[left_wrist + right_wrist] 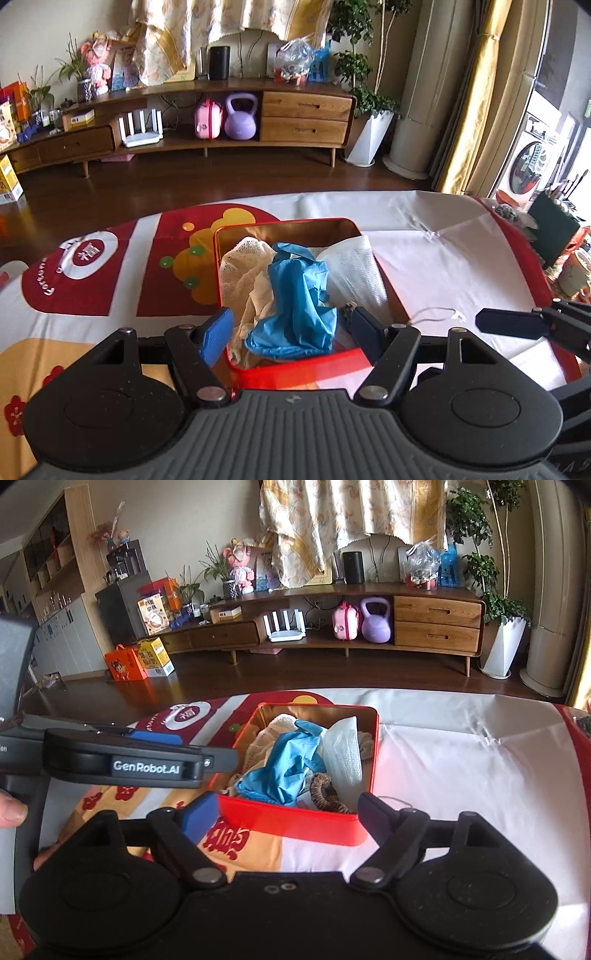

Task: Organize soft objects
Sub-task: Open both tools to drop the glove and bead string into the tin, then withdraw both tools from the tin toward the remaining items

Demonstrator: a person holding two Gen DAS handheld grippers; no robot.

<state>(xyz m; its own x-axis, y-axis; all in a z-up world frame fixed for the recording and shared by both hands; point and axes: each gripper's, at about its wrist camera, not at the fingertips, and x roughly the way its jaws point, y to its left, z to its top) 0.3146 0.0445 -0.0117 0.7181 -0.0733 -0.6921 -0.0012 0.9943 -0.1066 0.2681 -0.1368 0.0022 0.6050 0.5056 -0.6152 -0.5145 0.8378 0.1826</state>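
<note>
Since the soft things already lie inside the red tin box, which sits in the lower centre of both frames on the printed tablecloth, the step in hand seems to be a last check or a tidy press of the pile. The left gripper hangs at the near edge of the box, fingers spread, holding nothing; the blue glove shows between them. The right gripper is also spread and empty, just before the near wall of the box.

The glove lies on top, over the cream mesh cloth, with the white cloth leaning at the right side. A brown ring, perhaps a hair tie, sits at the near right corner in the right wrist view; the picture is not sharp enough to be sure.

To do it well, I would lower one gripper slowly onto the glove and push down gently, so nothing rises above the rim, while the other steadies the box wall.
</note>
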